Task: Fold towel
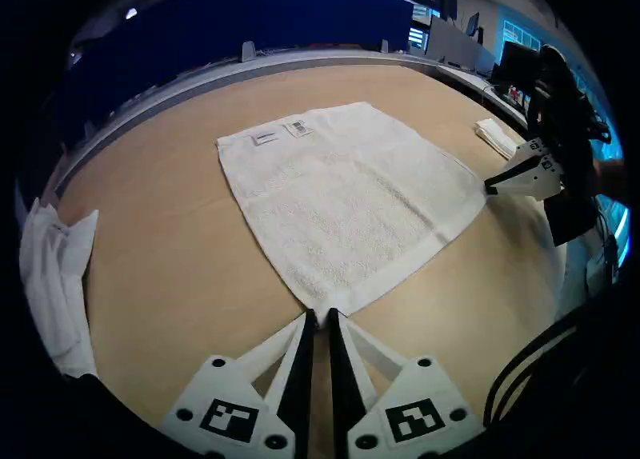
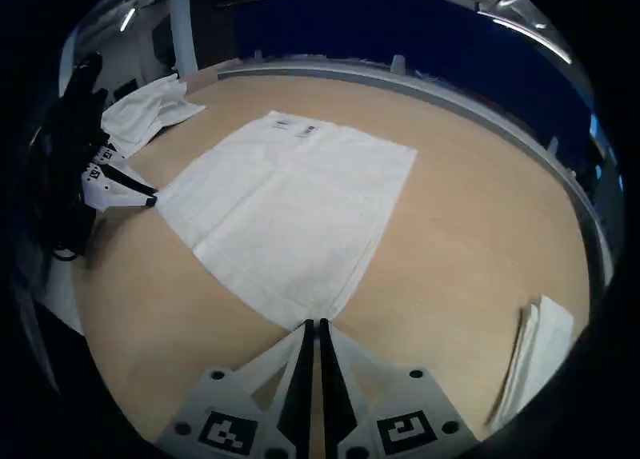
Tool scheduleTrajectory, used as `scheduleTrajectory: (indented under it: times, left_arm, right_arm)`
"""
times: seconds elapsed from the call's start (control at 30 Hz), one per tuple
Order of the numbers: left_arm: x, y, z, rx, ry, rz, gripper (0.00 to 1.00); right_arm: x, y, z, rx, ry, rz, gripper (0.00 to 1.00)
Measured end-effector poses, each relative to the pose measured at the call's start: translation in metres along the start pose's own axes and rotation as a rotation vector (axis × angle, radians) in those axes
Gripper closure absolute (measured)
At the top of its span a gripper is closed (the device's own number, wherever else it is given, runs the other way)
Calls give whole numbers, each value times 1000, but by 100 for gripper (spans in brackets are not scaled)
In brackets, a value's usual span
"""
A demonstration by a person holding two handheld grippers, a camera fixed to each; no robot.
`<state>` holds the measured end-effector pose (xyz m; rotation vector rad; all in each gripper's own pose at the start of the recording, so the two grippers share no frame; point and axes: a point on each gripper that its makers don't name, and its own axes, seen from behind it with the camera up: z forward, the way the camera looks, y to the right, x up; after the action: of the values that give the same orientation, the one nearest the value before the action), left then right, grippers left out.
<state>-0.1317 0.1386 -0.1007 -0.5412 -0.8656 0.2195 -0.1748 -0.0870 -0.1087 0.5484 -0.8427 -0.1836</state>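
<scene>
A white towel [image 1: 344, 203] lies spread flat on the wooden table [image 1: 160, 243], with two small tags near its far edge. In the left gripper view, my left gripper [image 1: 320, 321] sits at the towel's near corner, fingers drawn close together with the corner tip pinched between them. Farther off, the right gripper [image 1: 490, 189] touches the towel's right corner. In the right gripper view, the towel [image 2: 288, 211] spreads ahead, and my right gripper [image 2: 314, 325] is shut on its near corner. The left gripper [image 2: 152, 201] meets the corner at far left.
A crumpled white cloth [image 1: 52, 283] hangs at the table's left edge, and a folded towel [image 1: 498, 135] lies at the far right. A blue partition [image 1: 240, 19] runs behind the table. In the right gripper view a folded towel [image 2: 540, 355] lies at right and loose cloths [image 2: 148, 107] at back left.
</scene>
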Motion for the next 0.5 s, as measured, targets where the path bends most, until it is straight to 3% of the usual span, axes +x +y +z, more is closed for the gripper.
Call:
scheduleTrajectory:
  times: [0.2,0.5]
  left_arm:
    - [1,0,-2,0,-2,6,87]
    - [20,0,-16,-16,33,-63,88]
  right_arm:
    - [2,-1,-3,9,4,2,96]
    - [22,1,-17,15,46,8,96]
